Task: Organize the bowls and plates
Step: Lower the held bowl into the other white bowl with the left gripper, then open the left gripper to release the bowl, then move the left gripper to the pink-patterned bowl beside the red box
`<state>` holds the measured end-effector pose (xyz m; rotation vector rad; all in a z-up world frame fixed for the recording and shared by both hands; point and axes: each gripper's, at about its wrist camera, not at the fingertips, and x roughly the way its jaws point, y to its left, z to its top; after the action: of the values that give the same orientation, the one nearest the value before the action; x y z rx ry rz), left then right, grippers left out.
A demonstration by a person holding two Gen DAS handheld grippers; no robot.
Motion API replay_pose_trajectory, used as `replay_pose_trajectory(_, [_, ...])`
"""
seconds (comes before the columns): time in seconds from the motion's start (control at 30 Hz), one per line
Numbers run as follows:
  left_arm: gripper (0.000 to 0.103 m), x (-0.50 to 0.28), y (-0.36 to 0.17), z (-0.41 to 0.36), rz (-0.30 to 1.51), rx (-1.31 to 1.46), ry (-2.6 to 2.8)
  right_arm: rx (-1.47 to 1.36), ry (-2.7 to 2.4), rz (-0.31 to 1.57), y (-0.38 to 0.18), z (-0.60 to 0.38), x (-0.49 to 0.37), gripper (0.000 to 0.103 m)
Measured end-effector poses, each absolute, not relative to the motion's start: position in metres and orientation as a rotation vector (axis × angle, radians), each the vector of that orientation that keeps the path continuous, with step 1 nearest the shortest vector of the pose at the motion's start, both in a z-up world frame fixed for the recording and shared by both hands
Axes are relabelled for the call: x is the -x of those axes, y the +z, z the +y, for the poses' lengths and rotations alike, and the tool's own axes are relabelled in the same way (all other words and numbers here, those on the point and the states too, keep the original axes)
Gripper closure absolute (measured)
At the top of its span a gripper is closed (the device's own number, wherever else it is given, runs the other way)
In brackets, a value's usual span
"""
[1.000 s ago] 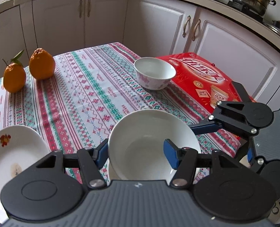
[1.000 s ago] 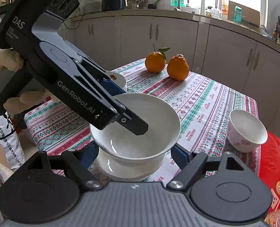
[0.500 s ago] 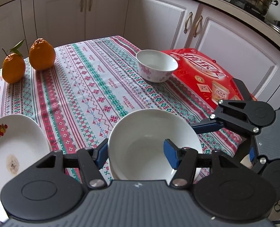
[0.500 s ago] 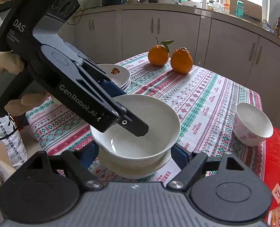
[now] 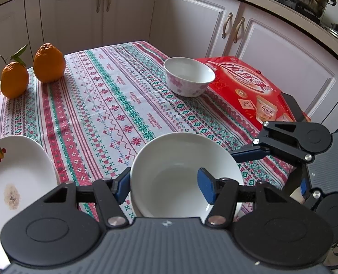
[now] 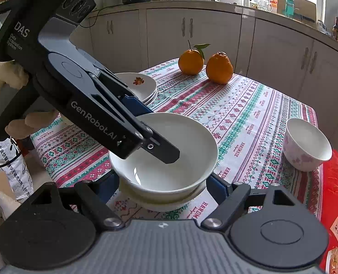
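My left gripper [image 5: 164, 186] pinches the near wall of the white bowl [image 5: 184, 171]: one blue pad sits outside the rim, the other inside the basin, and the jaws are drawn in as far as the wall allows. From the right wrist view, this bowl rests nested in a second white bowl [image 6: 166, 202] beneath it, and both sit just ahead of my right gripper [image 6: 162, 187]. The right jaws stand partly open, one pad on each side of the lower bowl; I cannot tell whether they touch it, and I judge they hold nothing.

Further ahead of the left gripper and to its right, the small floral bowl [image 5: 189, 76] stands on the striped tablecloth [image 5: 114, 105], touching the edge of a red box [image 5: 244, 86]. A stack of plates [image 6: 141, 86] with a fruit motif lies to the left gripper's left. Two oranges [image 5: 31, 68] sit far ahead at the cloth's corner.

Step in hand, as I read it: stacking bowls, with the upper bowl seated. The next move calls for releasing the left pinch, withdrawing clear of the rim without tipping the stack, then reaching for the floral bowl.
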<state>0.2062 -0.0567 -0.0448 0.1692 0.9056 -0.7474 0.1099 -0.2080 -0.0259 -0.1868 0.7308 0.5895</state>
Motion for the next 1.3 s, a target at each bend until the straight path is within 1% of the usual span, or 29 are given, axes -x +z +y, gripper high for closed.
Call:
replay_pose_trajectory(0.23, [0.042, -0.208, -0.047, -0.056, 0.904, -0.177, -0.733, 0.199, 0.594, 0.73, -0.028, -0.206, -0.109, 0.016])
replay_pose_trajectory(0.3, [0.041, -0.208, -0.047, -0.056, 0.902, -0.177, -0.737, 0.196, 0.597, 0.73, -0.028, -0.207, -0.109, 0.015])
replay_pose_trajectory(0.33, [0.041, -0.208, -0.047, -0.055, 0.899, -0.176, -0.739, 0.193, 0.601, 0.727, -0.027, -0.207, -0.109, 0.009])
replay_pose_trajectory(0.4, [0.04, -0.208, -0.045, -0.055, 0.886, -0.18, -0.737, 0.185, 0.605, 0.705, -0.024, -0.208, -0.106, 0.002])
replay_pose_trajectory(0.5, [0.031, -0.207, -0.039, -0.053, 0.862, -0.184, -0.73, 0.176, 0.617, 0.674, -0.016, -0.209, -0.103, 0.001])
replay_pose_trajectory(0.67, [0.027, -0.208, -0.031, -0.049, 0.834, -0.188, -0.713, 0.179, 0.657, 0.647, -0.009, -0.207, -0.096, 0.0])
replay_pose_trajectory(0.87, [0.027, -0.204, -0.027, -0.045, 0.823, -0.194, -0.706, 0.169, 0.658, 0.679, -0.017, -0.205, -0.097, 0.0])
replay_pose_trajectory(1.07, [0.026, -0.203, -0.019, -0.049, 0.804, -0.22, -0.715, 0.17, 0.622, 0.641, -0.01, -0.215, -0.093, 0.0])
replay_pose_trajectory(1.13, [0.021, -0.205, -0.015, -0.053, 0.79, -0.234, -0.716, 0.177, 0.592, 0.628, -0.007, -0.222, -0.093, 0.0])
replay_pose_trajectory(1.2, [0.019, -0.209, -0.01, -0.059, 0.776, -0.243, -0.72, 0.179, 0.562, 0.619, -0.005, -0.233, -0.096, 0.0])
replay_pose_trajectory(1.3, [0.01, -0.22, -0.004, -0.07, 0.765, -0.251, -0.725, 0.187, 0.503, 0.612, -0.004, -0.253, -0.104, 0.0])
